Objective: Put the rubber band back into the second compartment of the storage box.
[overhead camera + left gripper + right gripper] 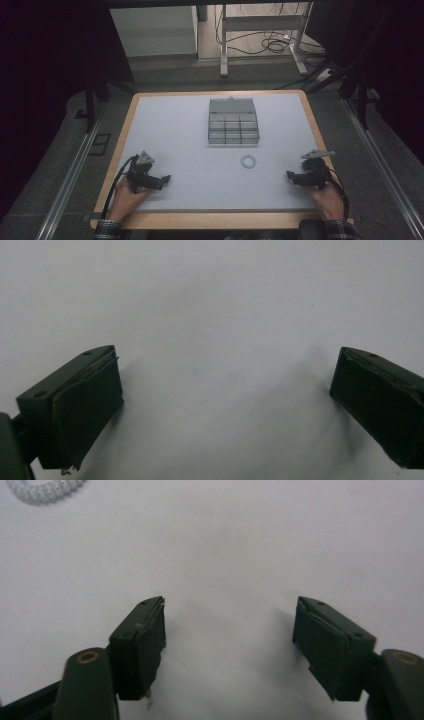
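Both my grippers rest low on the worktop [180,150], left gripper [165,178] and right gripper [290,175] with jaws wide apart, nothing between. Coiled ring [248,161] lies between them, nearer right, below the box [233,121].

Dim room; grey floor [165,80]; white desk legs [224,45]; tangled cables [272,42]; dark curtains [45,60].

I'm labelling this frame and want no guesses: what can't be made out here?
- Compartment box: contents too small and dim in the high view.
- White coiled ring: cut off by the top edge of the right gripper view.
- Ring material: too small in the high view.
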